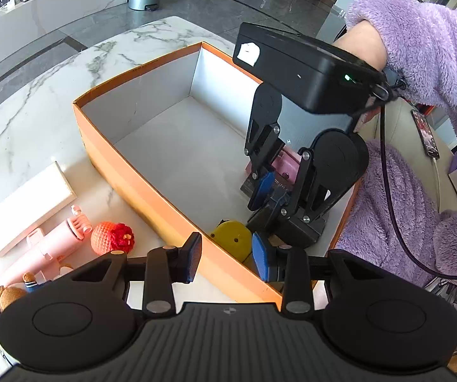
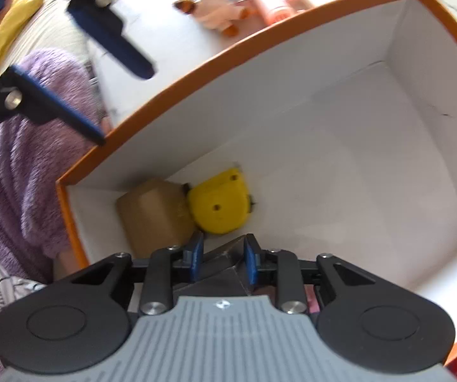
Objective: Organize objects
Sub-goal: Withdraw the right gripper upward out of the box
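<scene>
My right gripper (image 2: 222,259) reaches steeply down into the open orange cardboard box (image 1: 152,187) with white inner walls, its blue pads closing on the corner of a dark grey flat carton (image 2: 225,267) at the near right end of the box floor; whether they already pinch it firmly I cannot tell, as the view is blurred. Under that carton lies a pink case (image 1: 284,162), partly hidden. In the near corner of the box sit a plain brown cardboard cube (image 2: 155,213) and, touching it, a yellow rounded plastic toy (image 2: 219,205) with two small holes.

My left gripper (image 1: 227,259) hangs above the box's near wall, jaws parted, grasping nothing. Left of the box, on the white marble worktop (image 1: 37,108), wait a knitted orange-and-red ball (image 1: 112,238), a pink plastic toy water gun (image 1: 53,242) just beside it, a small brown plush bear (image 1: 10,296) in blue clothes at the near edge, and a flat white rectangular box (image 1: 34,203) farther back. A lilac fleece sleeve (image 1: 425,47) covers the arm above my right gripper.
</scene>
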Available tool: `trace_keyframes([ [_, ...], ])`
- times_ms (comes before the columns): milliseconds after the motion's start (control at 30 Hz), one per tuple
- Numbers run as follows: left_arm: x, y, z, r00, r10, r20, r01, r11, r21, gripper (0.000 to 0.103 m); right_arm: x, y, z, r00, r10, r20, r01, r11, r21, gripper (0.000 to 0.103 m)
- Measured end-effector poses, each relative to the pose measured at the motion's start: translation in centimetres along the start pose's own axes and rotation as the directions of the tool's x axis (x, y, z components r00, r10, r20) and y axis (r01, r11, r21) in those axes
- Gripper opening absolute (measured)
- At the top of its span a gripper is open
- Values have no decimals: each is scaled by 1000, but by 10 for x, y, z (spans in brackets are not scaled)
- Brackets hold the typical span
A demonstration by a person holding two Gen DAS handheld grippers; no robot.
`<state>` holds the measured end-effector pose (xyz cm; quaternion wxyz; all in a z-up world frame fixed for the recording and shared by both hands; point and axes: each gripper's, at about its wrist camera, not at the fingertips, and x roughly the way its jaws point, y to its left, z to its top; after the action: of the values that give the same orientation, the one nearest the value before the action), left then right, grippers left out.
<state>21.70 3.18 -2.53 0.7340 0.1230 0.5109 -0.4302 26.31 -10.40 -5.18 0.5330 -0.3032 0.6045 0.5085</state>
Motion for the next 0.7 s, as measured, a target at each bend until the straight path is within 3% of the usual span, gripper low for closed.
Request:
trace_keyframes([
  [133,0,-2,0,1000,0,3,0,1000,0,40,-10,0,1,999,-28,21,29,1000,-5,29],
  [300,1,-1,1,1000,-3,3,3,1000,0,40,-31,-23,-1,995,-88,46,85,994,67,29],
  [433,2,-2,1,1000,-6,4,6,1000,1,40,-31,-37,-5,988,-154,14,152,982,109,15],
  [533,2,-2,2,1000,-8,4,8,1000,0,40,-17,-42,-4,979,-203,-20,204,974,96,13],
  [700,4,-4,2,1000,-8,-5,8,1000,0,40,-6,-38,-9,977,-205,-58,208,977,54,8],
])
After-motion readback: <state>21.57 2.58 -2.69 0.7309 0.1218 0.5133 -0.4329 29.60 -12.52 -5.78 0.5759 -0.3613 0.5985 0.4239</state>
